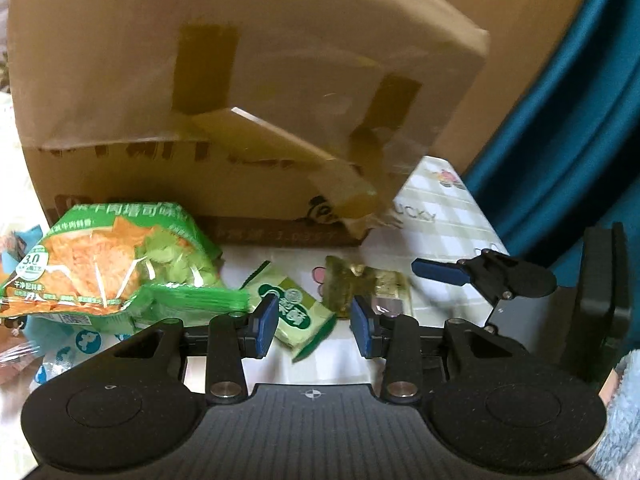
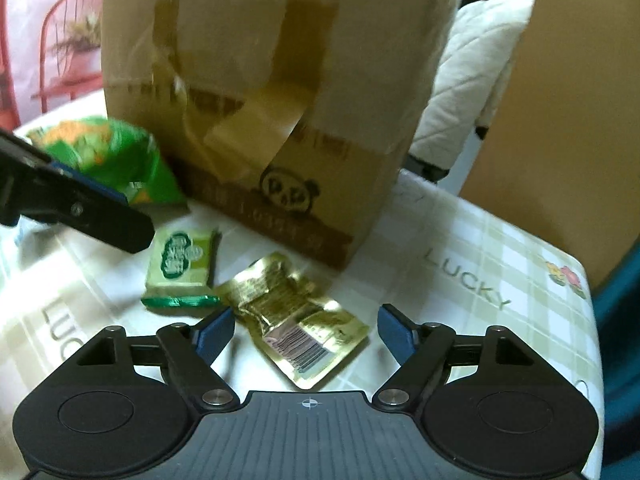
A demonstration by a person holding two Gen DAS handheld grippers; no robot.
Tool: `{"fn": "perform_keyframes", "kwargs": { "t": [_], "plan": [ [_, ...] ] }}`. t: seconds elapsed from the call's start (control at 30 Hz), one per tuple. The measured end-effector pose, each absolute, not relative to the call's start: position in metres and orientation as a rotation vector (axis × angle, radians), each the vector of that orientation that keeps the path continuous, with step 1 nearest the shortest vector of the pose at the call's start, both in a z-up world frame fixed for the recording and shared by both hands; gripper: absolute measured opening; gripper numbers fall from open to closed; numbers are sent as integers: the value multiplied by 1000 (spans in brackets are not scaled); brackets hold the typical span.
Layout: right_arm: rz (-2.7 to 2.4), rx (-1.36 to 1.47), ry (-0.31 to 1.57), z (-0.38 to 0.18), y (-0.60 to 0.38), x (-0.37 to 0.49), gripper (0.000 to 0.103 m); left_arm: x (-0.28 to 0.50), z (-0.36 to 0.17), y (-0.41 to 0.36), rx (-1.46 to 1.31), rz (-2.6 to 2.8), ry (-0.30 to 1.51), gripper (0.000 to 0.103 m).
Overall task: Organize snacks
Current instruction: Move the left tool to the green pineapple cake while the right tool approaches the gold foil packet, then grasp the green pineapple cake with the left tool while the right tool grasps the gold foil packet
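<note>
Gold pouch (image 2: 298, 320) flat on table (image 2: 460, 248), nr box (image 2: 272, 92), beside green pkt (image 2: 182, 266). Light, crinkly, slippery; best pinched at edge seam. R jaws wide, L jaws part-open, both empty.

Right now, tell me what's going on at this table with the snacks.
A person is working two handheld grippers over a checked tablecloth in front of a taped cardboard box. The left gripper is open above a small green snack packet; the right gripper is open over a crumpled gold foil packet. Neither holds anything yet. A large green chip bag lies to the left, against the box.
</note>
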State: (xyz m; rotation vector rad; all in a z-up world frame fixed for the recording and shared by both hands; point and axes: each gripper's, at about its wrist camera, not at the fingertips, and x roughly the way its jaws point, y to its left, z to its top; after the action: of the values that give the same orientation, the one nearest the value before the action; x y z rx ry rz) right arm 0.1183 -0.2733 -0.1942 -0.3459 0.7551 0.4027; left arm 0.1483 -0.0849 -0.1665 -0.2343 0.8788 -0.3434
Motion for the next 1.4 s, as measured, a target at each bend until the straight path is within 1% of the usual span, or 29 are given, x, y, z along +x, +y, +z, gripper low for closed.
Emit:
{"fn": "perform_keyframes", "kwargs": {
  "t": [0.1, 0.23, 0.3, 0.37, 0.4, 0.47, 0.5, 0.53, 0.6, 0.63, 0.67, 0.9, 1.23, 1.3, 1.33, 1.37, 1.4],
  "plan": [
    [412, -339, 766, -203, -271, 126, 79, 157, -172, -82, -234, -346, 892, 41],
    [416, -303, 763, -208, -272, 136, 86, 163, -179, -74, -245, -350, 910, 41],
    [414, -270, 767, -210, -275, 141, 87, 163, -183, -70, -248, -348, 920, 41],
    [418, -205, 783, -211, -280, 144, 84, 166, -188, -69, -251, -346, 931, 41],
    [416, -184, 777, -212, -282, 143, 81, 168, -190, -69, -252, -346, 935, 42],
    [410, -178, 758, -210, -286, 138, 62, 168, -193, -69, -252, -341, 941, 42],
    [405, -172, 751, -209, -288, 135, 56, 171, -196, -71, -254, -336, 946, 42],
    [397, -165, 745, -208, -290, 131, 53, 174, -199, -74, -257, -331, 953, 42],
    [385, -138, 742, -207, -295, 124, 52, 177, -204, -78, -266, -326, 965, 46],
    [367, -133, 737, -207, -298, 120, 52, 178, -205, -80, -268, -324, 966, 51],
    [342, -121, 729, -208, -300, 114, 52, 176, -209, -83, -268, -323, 963, 55],
    [242, -16, 684, -211, -312, 86, 49, 187, -219, -103, -257, -264, 984, 55],
    [227, -5, 660, -215, -318, 87, 49, 190, -228, -136, -145, -213, 906, 56],
    [229, 4, 658, -215, -320, 86, 49, 185, -232, -144, -102, -212, 889, 55],
    [229, 5, 656, -215, -320, 86, 49, 183, -233, -149, -80, -208, 882, 50],
    [230, 7, 654, -215, -320, 85, 49, 181, -235, -151, -62, -197, 875, 42],
    [231, 9, 653, -215, -320, 83, 49, 179, -236, -149, -60, -194, 872, 41]
  ]
}}
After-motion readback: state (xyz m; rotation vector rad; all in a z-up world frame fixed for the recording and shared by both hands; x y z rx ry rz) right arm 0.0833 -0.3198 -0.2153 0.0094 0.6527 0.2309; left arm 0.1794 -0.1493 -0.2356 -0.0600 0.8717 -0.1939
